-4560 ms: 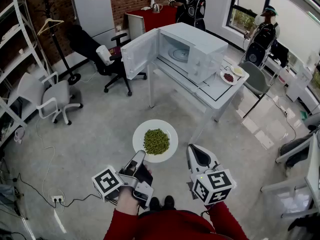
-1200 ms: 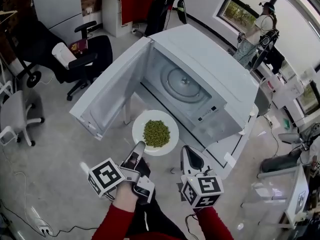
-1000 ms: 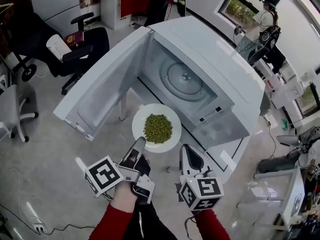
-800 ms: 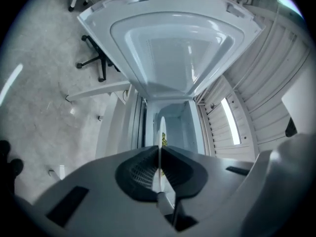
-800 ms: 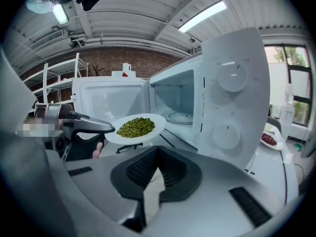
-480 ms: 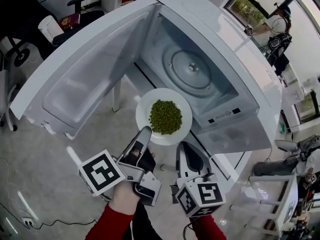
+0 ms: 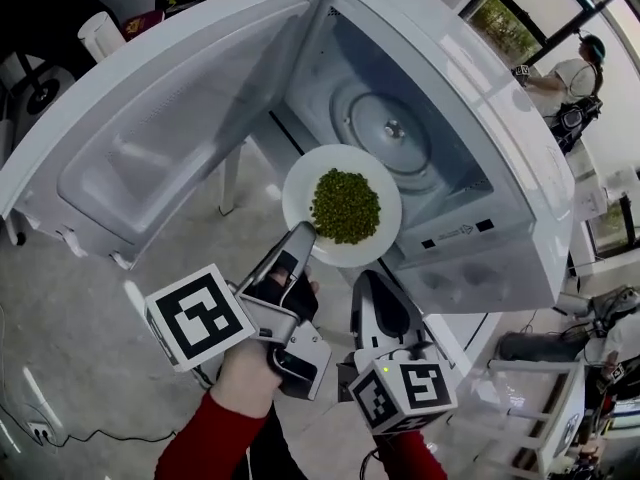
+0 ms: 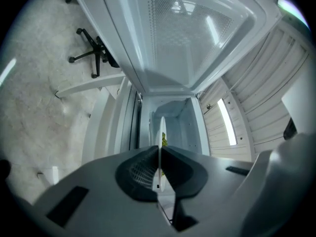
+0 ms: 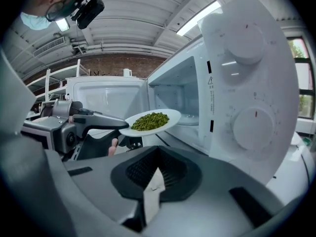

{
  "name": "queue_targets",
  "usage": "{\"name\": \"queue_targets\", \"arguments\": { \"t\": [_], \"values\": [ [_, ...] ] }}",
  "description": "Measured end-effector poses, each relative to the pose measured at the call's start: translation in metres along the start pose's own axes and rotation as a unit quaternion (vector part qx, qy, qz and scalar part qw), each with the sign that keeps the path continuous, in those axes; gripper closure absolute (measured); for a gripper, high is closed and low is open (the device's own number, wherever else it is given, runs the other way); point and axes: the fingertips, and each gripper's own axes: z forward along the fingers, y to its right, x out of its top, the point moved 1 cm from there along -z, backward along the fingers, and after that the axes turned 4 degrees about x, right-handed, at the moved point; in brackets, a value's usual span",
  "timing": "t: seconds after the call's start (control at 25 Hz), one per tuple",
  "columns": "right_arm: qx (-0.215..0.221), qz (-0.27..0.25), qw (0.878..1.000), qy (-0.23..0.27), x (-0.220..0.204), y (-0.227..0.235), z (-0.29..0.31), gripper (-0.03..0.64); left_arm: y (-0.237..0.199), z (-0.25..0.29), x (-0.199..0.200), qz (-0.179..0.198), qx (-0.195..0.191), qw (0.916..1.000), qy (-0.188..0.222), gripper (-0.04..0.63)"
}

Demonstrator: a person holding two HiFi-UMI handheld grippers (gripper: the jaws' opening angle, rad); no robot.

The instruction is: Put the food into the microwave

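A white plate (image 7: 300,183) heaped with green peas (image 7: 344,205) hangs level at the mouth of the open white microwave (image 7: 470,98), in front of its glass turntable (image 7: 392,131). My left gripper (image 7: 304,234) is shut on the plate's near rim. In the left gripper view the plate (image 8: 162,127) shows edge-on between the left gripper's (image 8: 159,153) pads. My right gripper (image 7: 372,284) hovers shut and empty just below and right of the plate. From the right gripper (image 9: 155,174) view, the plate (image 9: 173,115) and the left gripper (image 9: 116,125) sit left of the control panel (image 9: 247,93).
The microwave door (image 7: 160,138) stands swung wide to the left. A black office chair (image 8: 94,58) and grey floor lie beyond it. A person (image 7: 575,73) stands at the far right by the windows. A table edge (image 7: 480,328) shows under the microwave.
Both grippers and the plate have moved closer to the microwave. The plate now overlaps the front of the cavity instead of hanging out before it. The left gripper's hold is unchanged.
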Motion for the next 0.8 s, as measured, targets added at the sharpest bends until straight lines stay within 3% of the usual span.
{"name": "queue_targets", "arguments": {
  "t": [0.4,0.8],
  "values": [
    [0.002,0.004,1.0,-0.001,0.028,0.003,0.022,0.603,0.019,0.063,0.02,0.042,0.013,0.9988,-0.02,0.574],
    [-0.01,0.001,1.0,-0.007,0.051,0.017,0.044,0.603,0.028,0.116,0.035,0.056,0.025,0.9974,-0.038,0.574]
  ]
}}
